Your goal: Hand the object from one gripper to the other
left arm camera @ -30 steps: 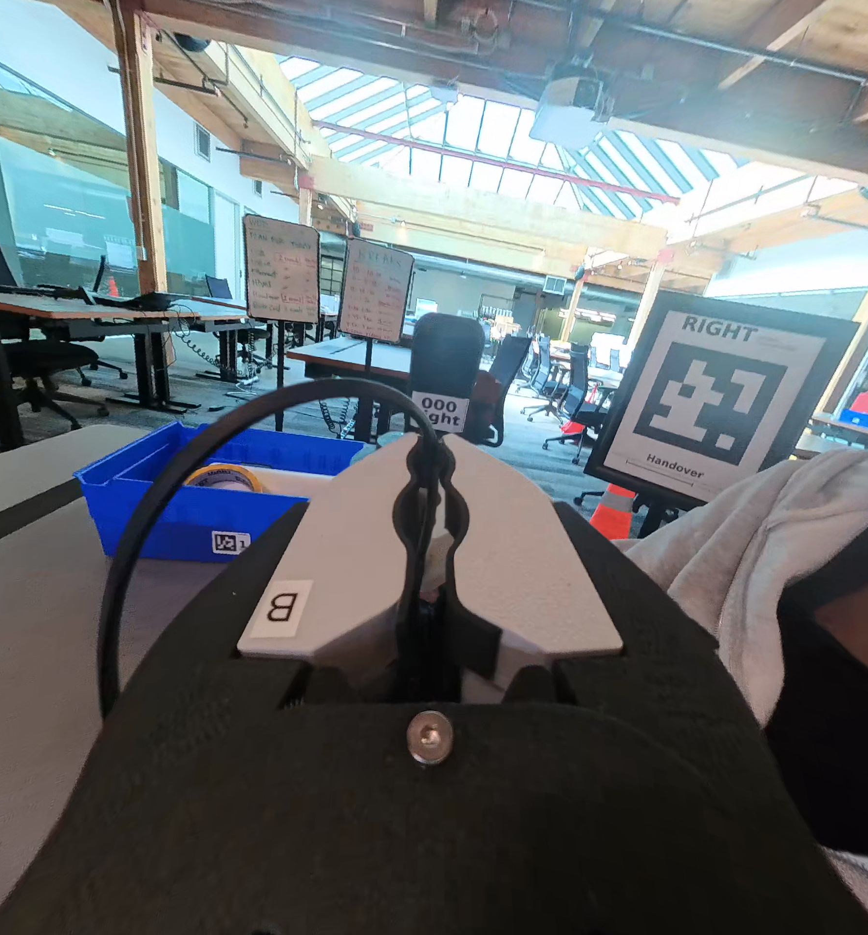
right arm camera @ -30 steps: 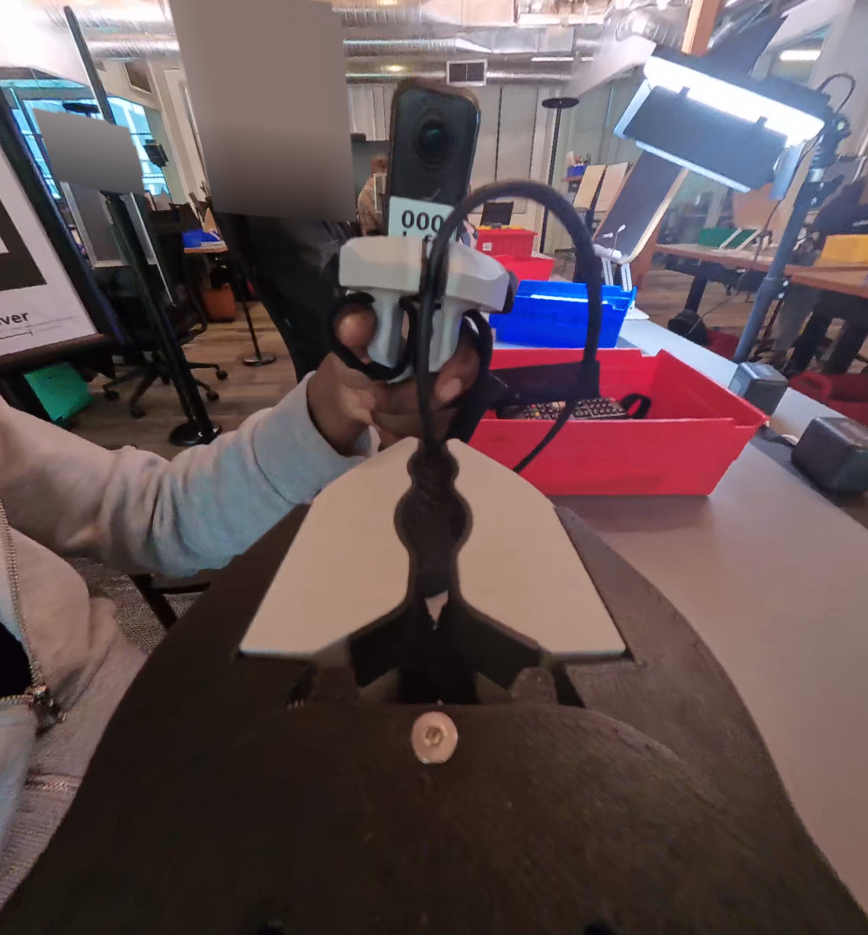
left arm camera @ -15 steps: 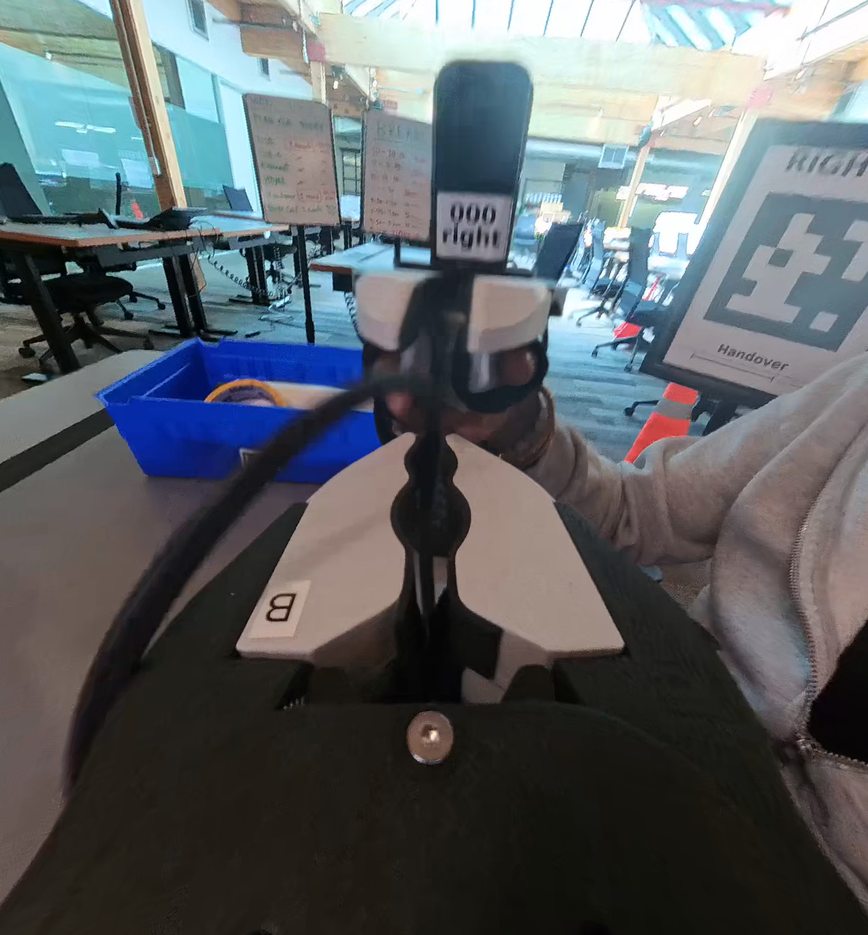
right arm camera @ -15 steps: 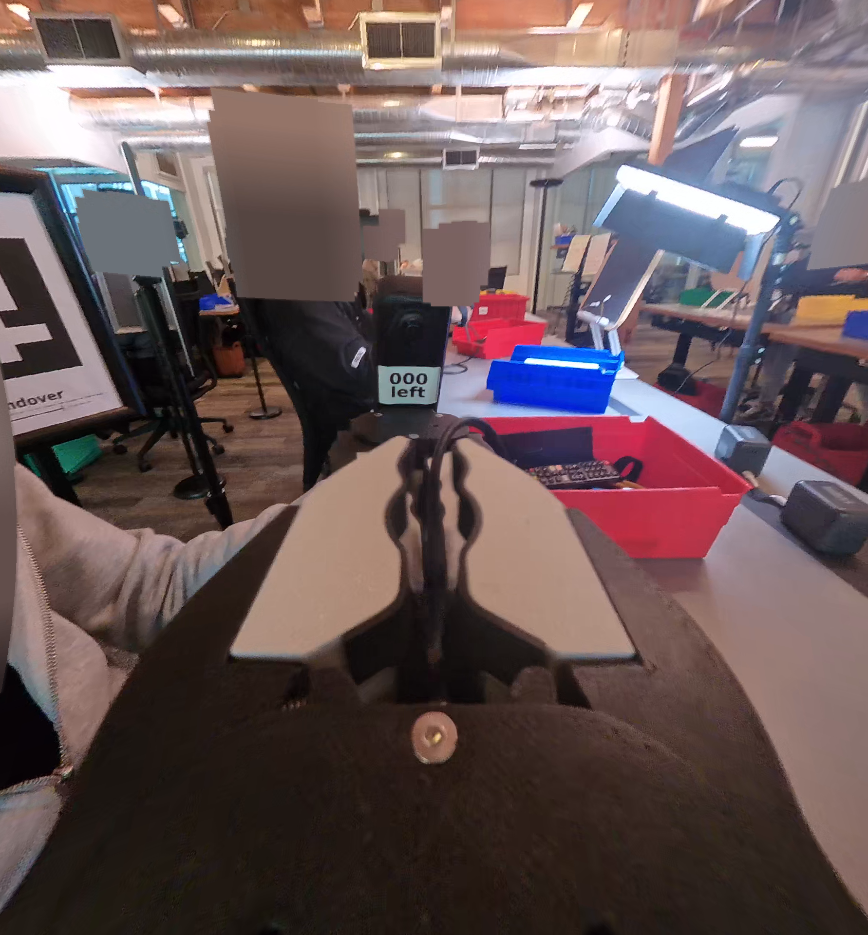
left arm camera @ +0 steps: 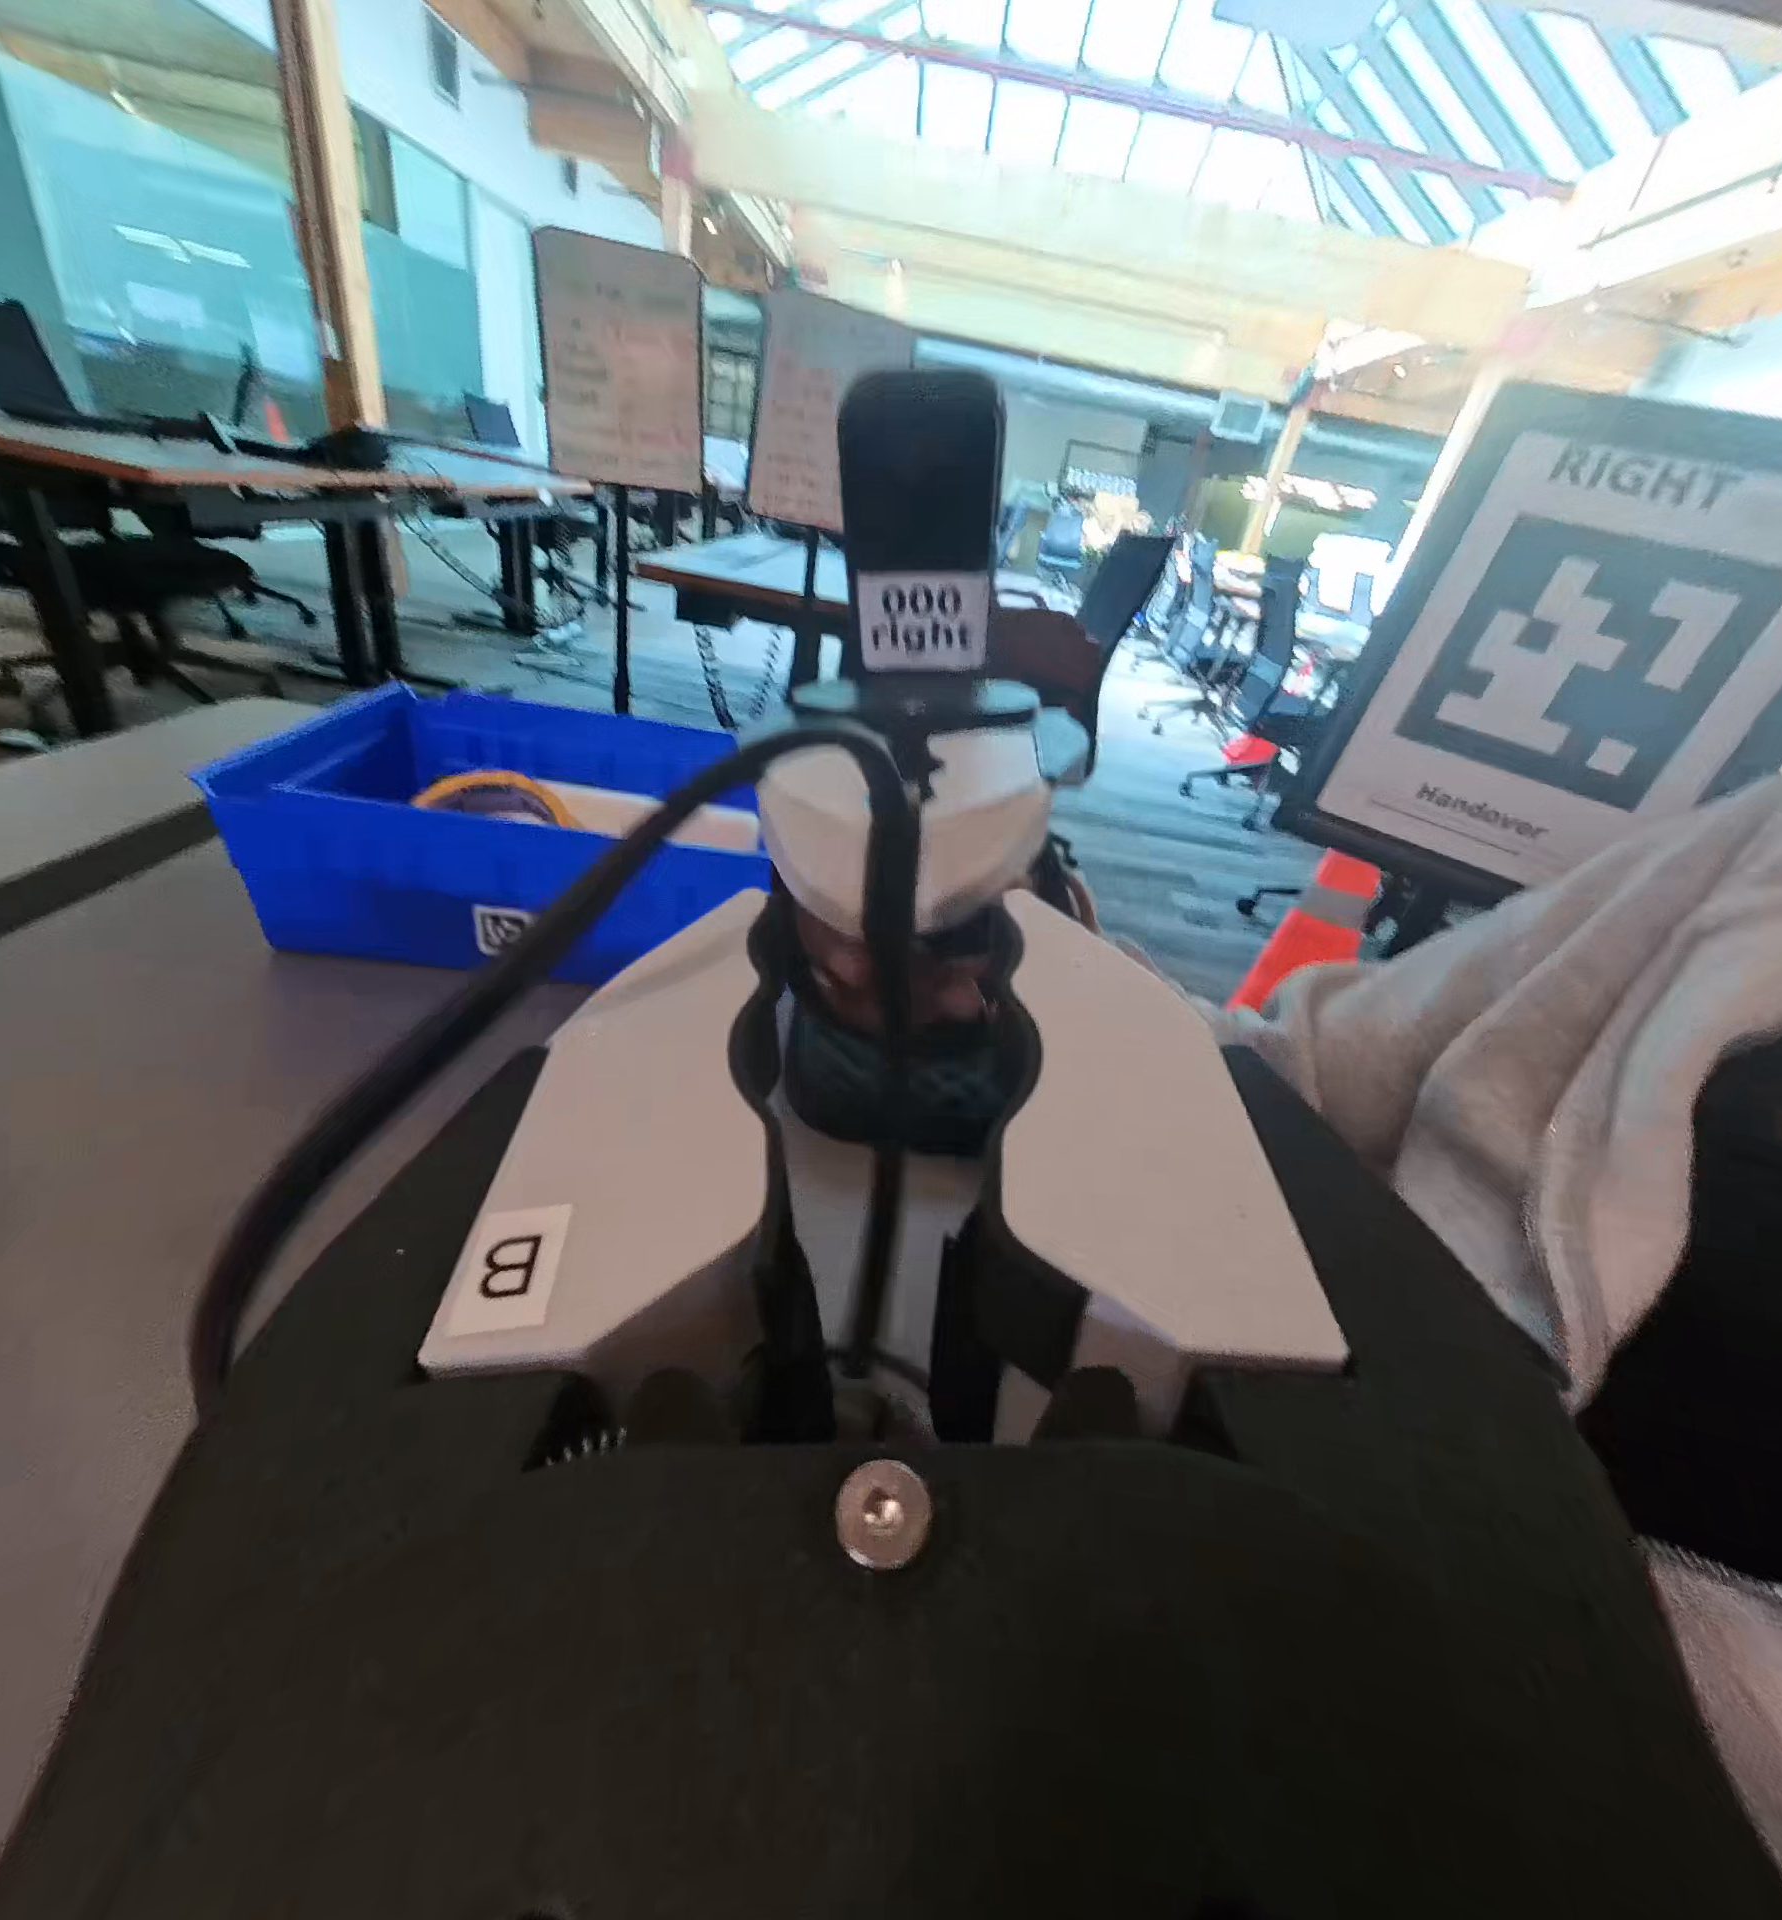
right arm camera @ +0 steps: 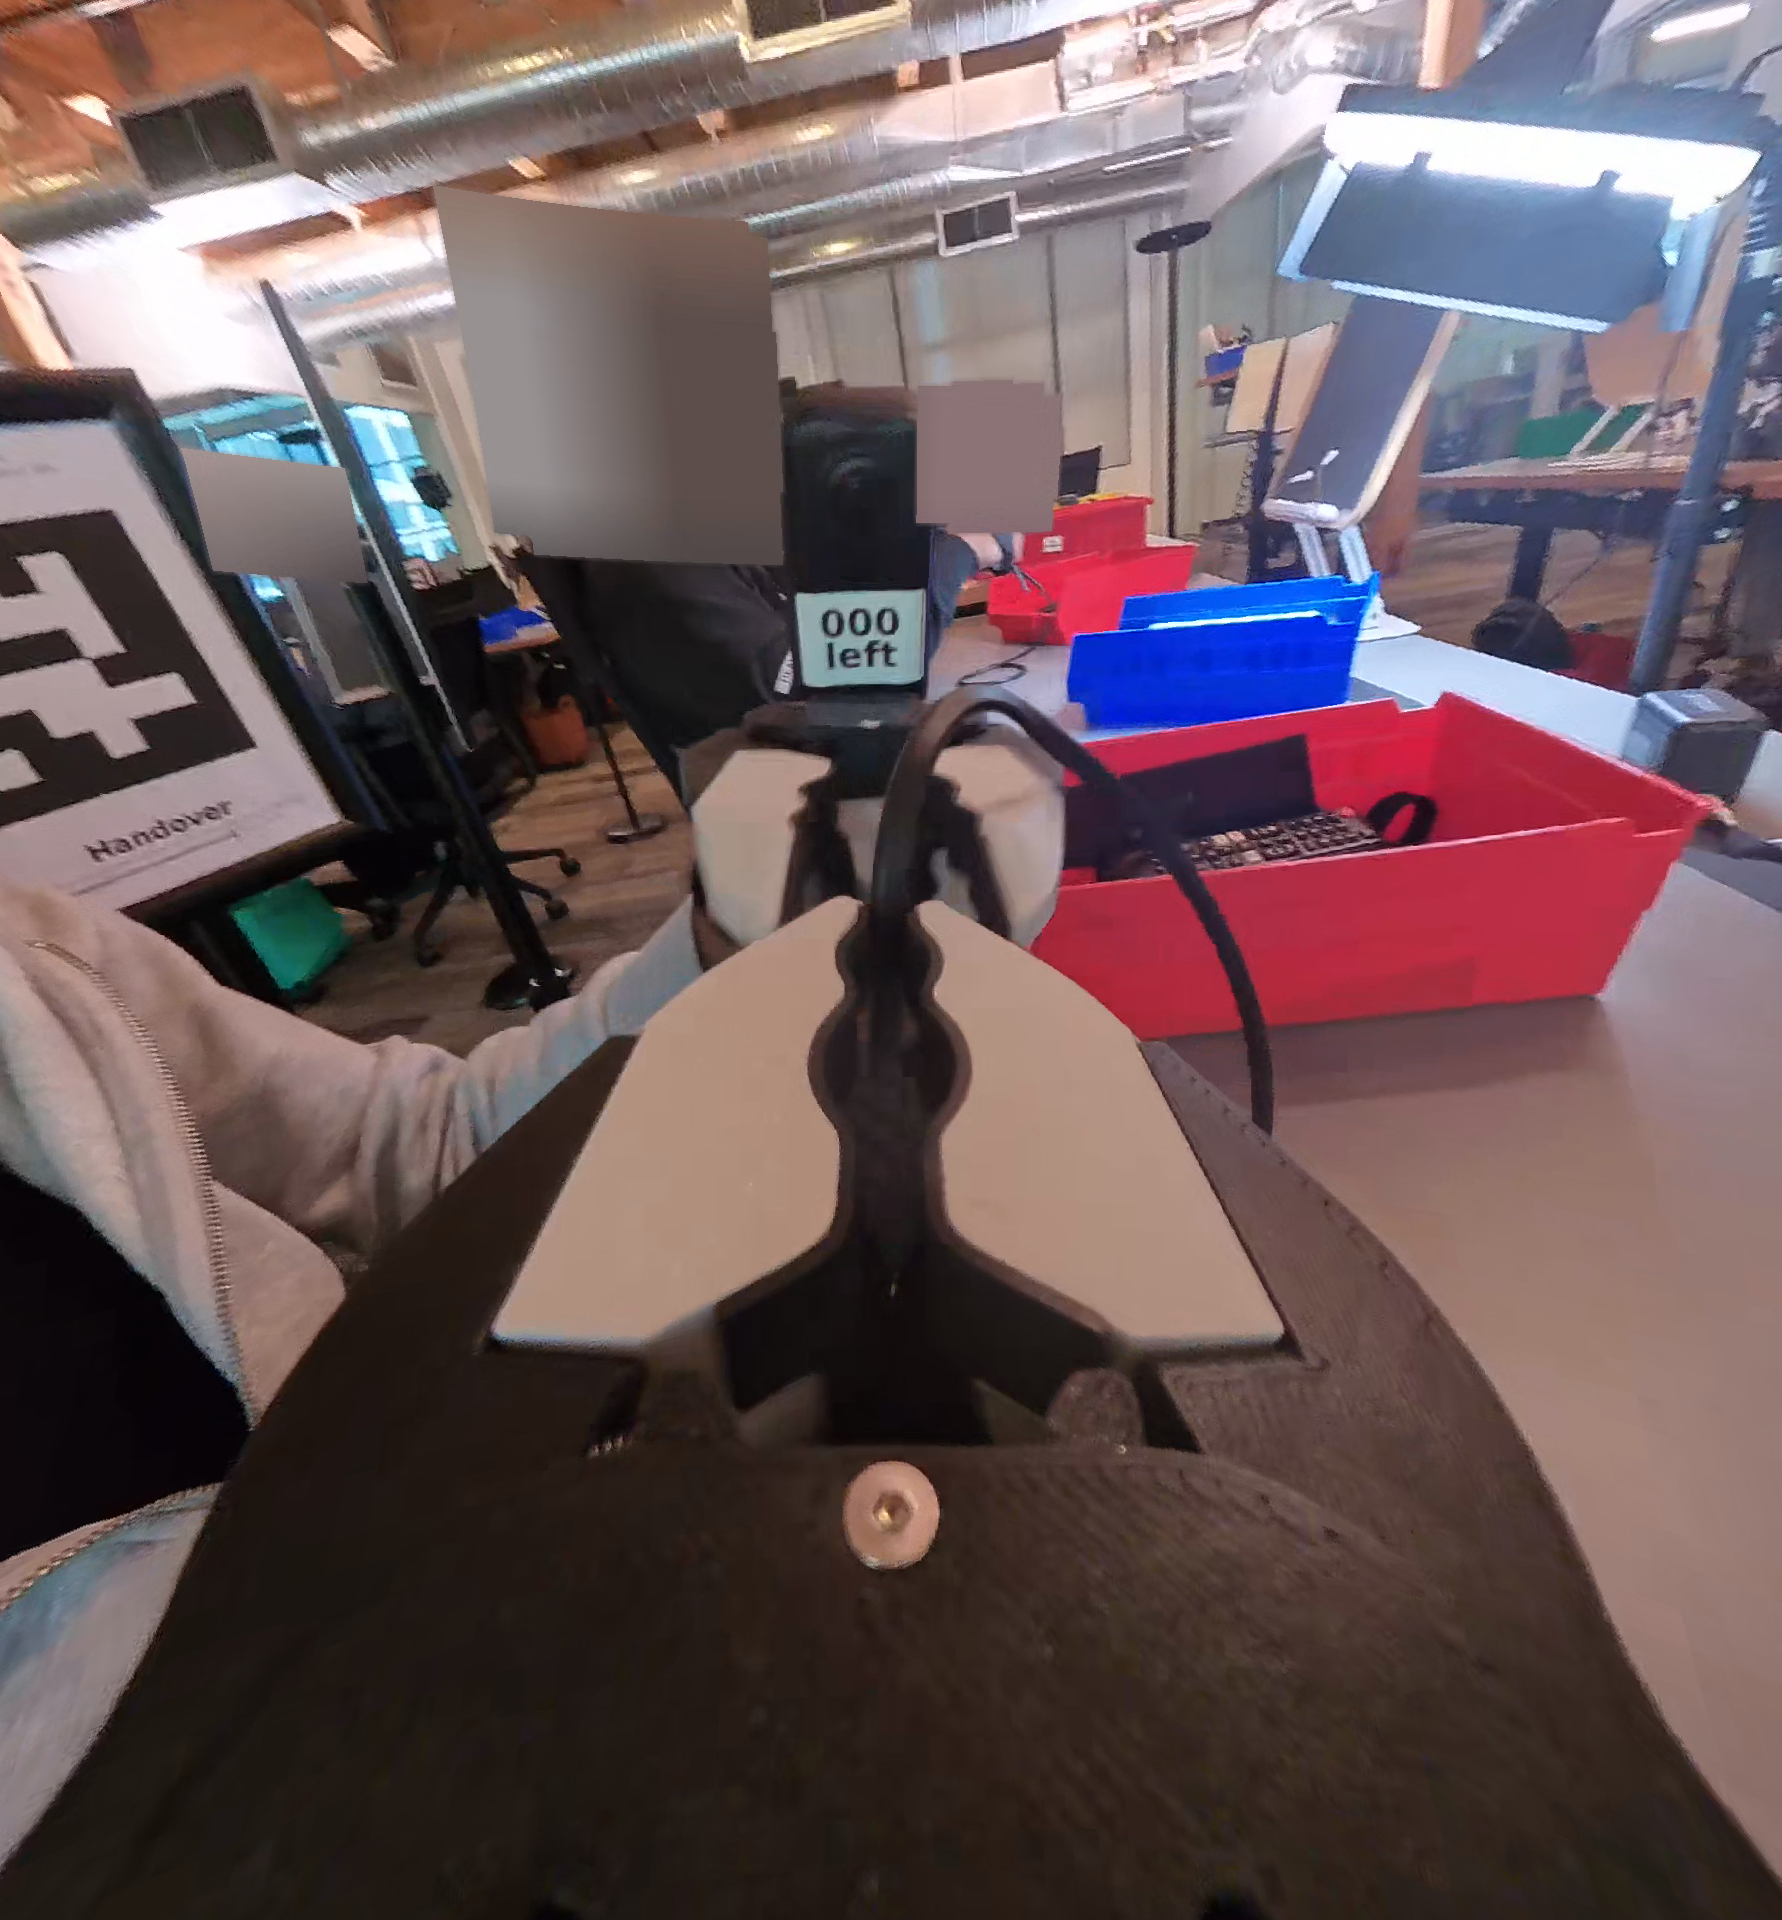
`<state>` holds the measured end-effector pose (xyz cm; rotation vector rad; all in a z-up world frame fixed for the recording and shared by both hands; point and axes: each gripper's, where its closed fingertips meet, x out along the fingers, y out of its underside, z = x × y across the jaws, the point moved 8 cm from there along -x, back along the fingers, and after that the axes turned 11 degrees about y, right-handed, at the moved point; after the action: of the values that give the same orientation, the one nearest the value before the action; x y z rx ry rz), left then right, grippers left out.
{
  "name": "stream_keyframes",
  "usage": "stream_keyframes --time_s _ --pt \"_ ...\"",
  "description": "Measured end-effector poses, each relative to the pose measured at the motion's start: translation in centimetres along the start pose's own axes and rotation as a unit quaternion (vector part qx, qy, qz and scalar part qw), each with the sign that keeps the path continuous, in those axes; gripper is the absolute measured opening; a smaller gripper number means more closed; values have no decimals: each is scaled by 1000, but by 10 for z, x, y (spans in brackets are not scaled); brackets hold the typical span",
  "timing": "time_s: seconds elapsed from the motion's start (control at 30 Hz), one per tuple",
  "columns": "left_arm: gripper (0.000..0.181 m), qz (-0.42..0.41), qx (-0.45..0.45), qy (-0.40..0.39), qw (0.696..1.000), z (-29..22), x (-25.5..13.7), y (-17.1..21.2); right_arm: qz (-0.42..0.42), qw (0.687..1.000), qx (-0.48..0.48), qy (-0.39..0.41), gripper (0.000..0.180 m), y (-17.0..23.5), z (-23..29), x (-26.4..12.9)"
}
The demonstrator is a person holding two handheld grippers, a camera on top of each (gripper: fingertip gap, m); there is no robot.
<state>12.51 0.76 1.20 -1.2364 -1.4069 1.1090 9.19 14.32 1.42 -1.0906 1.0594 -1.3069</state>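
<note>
The object is a black cable bent into a loop. In the right wrist view my right gripper is shut on the cable, which arches up and over to the right. My left gripper faces it tip to tip, its white fingers a little apart. In the left wrist view my left gripper is open, with the cable still running down through the gap between its fingers. My right gripper sits just ahead, closed on the cable's top. Both are held above the grey table.
A blue bin holding a tape roll stands on the table to the left. A red bin with dark items and more blue bins stand to the right. A framed marker sign stands behind. A grey sleeve reaches in. The grippers are tip to tip, or close to it.
My left gripper's fingers have spread apart from around the cable. My right gripper stays shut on it. The two grippers have come close, tip to tip.
</note>
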Motion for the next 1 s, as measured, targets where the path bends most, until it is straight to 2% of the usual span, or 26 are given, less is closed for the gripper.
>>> stream_keyframes --time_s 0.1,0.17,0.23,0.37,0.4,0.5,0.53,0.57,0.6,0.67,0.7,0.73,0.77,0.9,0.97,1.0 --pt "35 48 -10 15 999 -2 5 16 3 1000 -5 3 6 -4 0 0" --pt "25 73 -10 25 997 -5 8 23 3 1000 -7 3 6 -6 0 1" --pt "7 74 -3 22 997 -5 10 23 7 1000 -11 1 6 -9 2 1" --pt "6 58 -15 30 998 -5 8 18 0 1000 -30 2 7 -13 5 0" --pt "5 50 -21 37 998 -6 7 17 -10 999 -49 8 11 -14 6 0" --pt "5 28 -41 43 998 -7 4 13 -68 982 -174 40 50 -17 10 -9" --pt "5 25 -49 43 998 -7 3 12 -94 960 -255 62 57 -17 14 -14" --pt "5 25 -57 43 997 -7 2 11 -122 925 -346 98 58 -15 18 -19" --pt "5 23 -63 44 997 -7 1 11 -144 873 -445 139 56 -13 23 -24" --pt "5 18 -75 51 996 -7 0 11 -137 725 -649 187 48 -5 34 -27" --pt "5 17 -81 56 995 -8 0 11 -103 655 -721 200 47 -1 37 -24" --pt "5 14 -86 60 994 -9 1 11 -60 607 -767 201 45 2 36 -20" --pt "5 10 -91 65 994 -10 1 11 -34 572 -797 192 43 2 35 -16" --pt "5 -2 -102 90 991 -14 3 10 -40 459 -876 144 39 -2 42 -5" --pt "5 0 -103 100 990 -16 4 10 -28 425 -896 127 36 -1 41 1" --pt "5 4 -104 102 989 -16 5 11 -31 418 -899 123 30 0 41 4"
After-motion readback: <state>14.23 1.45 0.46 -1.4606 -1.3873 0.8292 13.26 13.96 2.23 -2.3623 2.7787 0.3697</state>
